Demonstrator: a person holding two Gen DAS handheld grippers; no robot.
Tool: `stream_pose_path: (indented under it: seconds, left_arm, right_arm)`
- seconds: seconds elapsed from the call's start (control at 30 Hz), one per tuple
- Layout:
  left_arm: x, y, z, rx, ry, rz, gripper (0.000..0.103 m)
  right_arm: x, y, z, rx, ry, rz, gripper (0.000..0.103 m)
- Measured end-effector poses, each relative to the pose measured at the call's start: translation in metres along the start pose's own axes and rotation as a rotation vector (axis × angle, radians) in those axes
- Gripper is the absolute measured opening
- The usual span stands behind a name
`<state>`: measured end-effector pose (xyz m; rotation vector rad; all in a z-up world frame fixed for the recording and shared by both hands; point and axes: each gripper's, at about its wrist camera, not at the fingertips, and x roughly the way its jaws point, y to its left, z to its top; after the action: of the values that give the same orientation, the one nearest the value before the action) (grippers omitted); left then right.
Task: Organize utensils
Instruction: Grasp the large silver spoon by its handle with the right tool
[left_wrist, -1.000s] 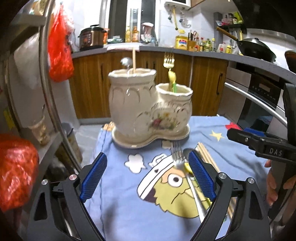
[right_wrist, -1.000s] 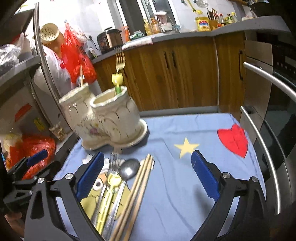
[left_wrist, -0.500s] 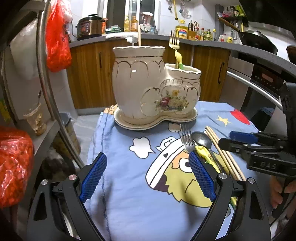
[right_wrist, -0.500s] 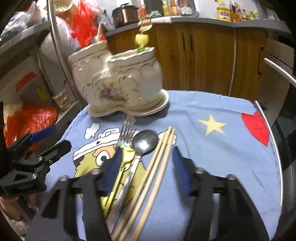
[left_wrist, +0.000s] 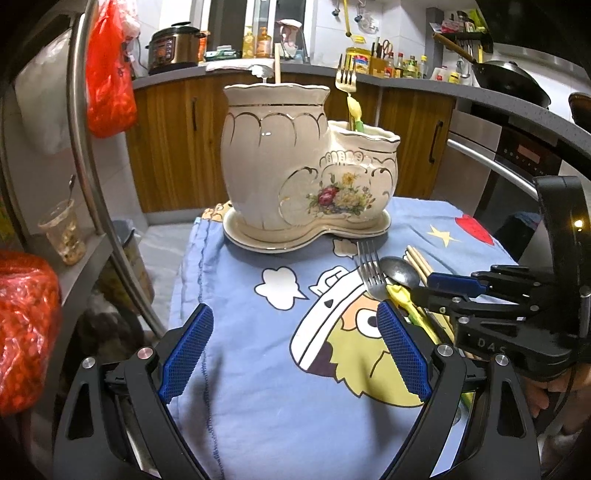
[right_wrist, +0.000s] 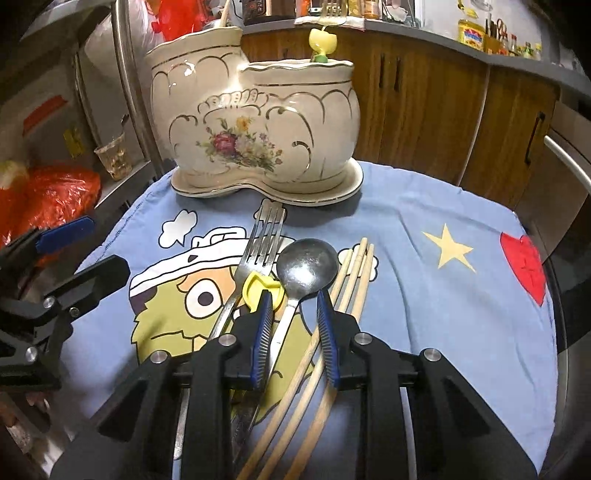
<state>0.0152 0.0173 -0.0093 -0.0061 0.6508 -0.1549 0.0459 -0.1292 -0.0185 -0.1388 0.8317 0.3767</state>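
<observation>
A cream two-pot ceramic holder (left_wrist: 295, 162) (right_wrist: 255, 129) stands at the back of the blue cartoon cloth. A gold fork with a yellow handle (left_wrist: 349, 96) stands in its low pot; a spoon and a chopstick stand in the tall pot. A silver fork (right_wrist: 258, 251), a yellow-handled utensil (right_wrist: 258, 288), a steel spoon (right_wrist: 306, 262) and wooden chopsticks (right_wrist: 354, 273) lie on the cloth. My right gripper (right_wrist: 293, 306) has narrowed around the spoon's handle, jaws a small gap apart, low over the cloth. My left gripper (left_wrist: 291, 347) is open and empty above the cloth.
A metal rack pole (left_wrist: 92, 155), a red bag (left_wrist: 26, 332) and a cup (left_wrist: 62, 232) stand at the left. Wooden cabinets (left_wrist: 177, 140) and an oven (left_wrist: 517, 166) lie beyond the cloth's far and right edges.
My right gripper has moved forward and down over the utensils and its jaws have closed from wide to narrow around the spoon handle. My left gripper has drawn nearer the holder, still open.
</observation>
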Motion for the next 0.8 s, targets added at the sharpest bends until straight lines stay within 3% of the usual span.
stream_pose_path:
  seconds: [0.2,0.4,0.7,0.8]
  left_arm:
    - [-0.001,-0.001,-0.001,0.002,0.000,-0.006,0.090]
    - [-0.002,0.000,-0.002,-0.003,0.000,-0.008,0.090]
    - [-0.001,-0.004,-0.002,0.011,0.003,-0.018,0.090]
    - [0.000,-0.003,-0.003,0.010,0.006,-0.021,0.090]
  right_arm:
    - [0.001,0.013,0.000,-0.059,0.003,-0.027,0.011]
    - [0.006,0.006,-0.001,-0.013,0.040,0.000,0.010]
    - [0.011,0.008,0.005,0.001,0.036,-0.008,0.012]
    - [0.010,0.005,0.005,0.018,0.030,0.004,0.008]
